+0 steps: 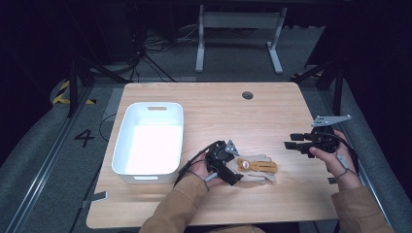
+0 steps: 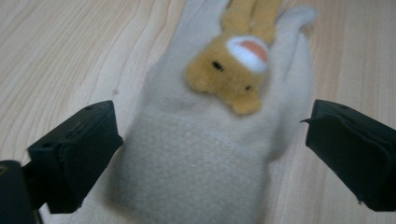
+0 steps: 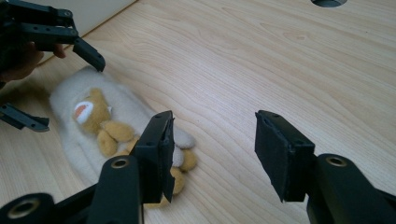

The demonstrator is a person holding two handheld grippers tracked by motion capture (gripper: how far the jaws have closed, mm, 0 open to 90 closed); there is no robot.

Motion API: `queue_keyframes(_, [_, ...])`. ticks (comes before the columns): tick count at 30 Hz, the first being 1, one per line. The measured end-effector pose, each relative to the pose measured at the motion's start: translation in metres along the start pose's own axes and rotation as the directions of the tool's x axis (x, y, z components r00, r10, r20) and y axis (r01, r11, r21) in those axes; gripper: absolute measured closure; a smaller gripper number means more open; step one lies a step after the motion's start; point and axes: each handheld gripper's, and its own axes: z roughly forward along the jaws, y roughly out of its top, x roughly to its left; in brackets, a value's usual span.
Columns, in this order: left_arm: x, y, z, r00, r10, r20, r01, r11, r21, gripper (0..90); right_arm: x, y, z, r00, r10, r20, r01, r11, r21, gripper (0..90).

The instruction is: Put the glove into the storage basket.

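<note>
Fuzzy cream glove with plush tan bear on woodgrain table

In the right gripper view, the right gripper is held with its fingers spread apart over the bare worktop. Beyond them a cream mitten bearing a tan bear is seen lying flat, bracketed by the parted fingers of the left gripper.

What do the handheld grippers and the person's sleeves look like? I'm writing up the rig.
Both the left gripper and the right gripper are black, each with two flat, blocky jaws. A grey three-cornered plate tops the right one, and a dark cable trails from the left. The person's sleeves are tan.
</note>
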Motion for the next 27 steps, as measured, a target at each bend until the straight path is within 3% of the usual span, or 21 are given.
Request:
queue_keyframes(5, [0.000, 0.000, 0.008, 0.9998, 0.018, -0.010, -0.017, 0.9994, 0.029, 0.0, 0.000, 0.000, 0.002, 1.0000, 0.001, -0.004, -0.001, 1.000, 0.004, 48.2])
queue_keyframes(17, [0.001, -0.004, 0.022, 0.9984, 0.055, 0.014, -0.056, 0.9961, 0.068, 0.0, 0.001, 0.000, 0.003, 0.9999, -0.003, -0.011, 0.003, 1.000, 0.009, 48.1])
queue_keyframes(27, [0.001, -0.005, 0.029, 0.9975, 0.069, -0.014, -0.068, 0.9940, 0.086, 0.0, 0.002, 0.000, 0.004, 0.9999, -0.003, -0.015, 0.003, 1.000, 0.006, 47.8])
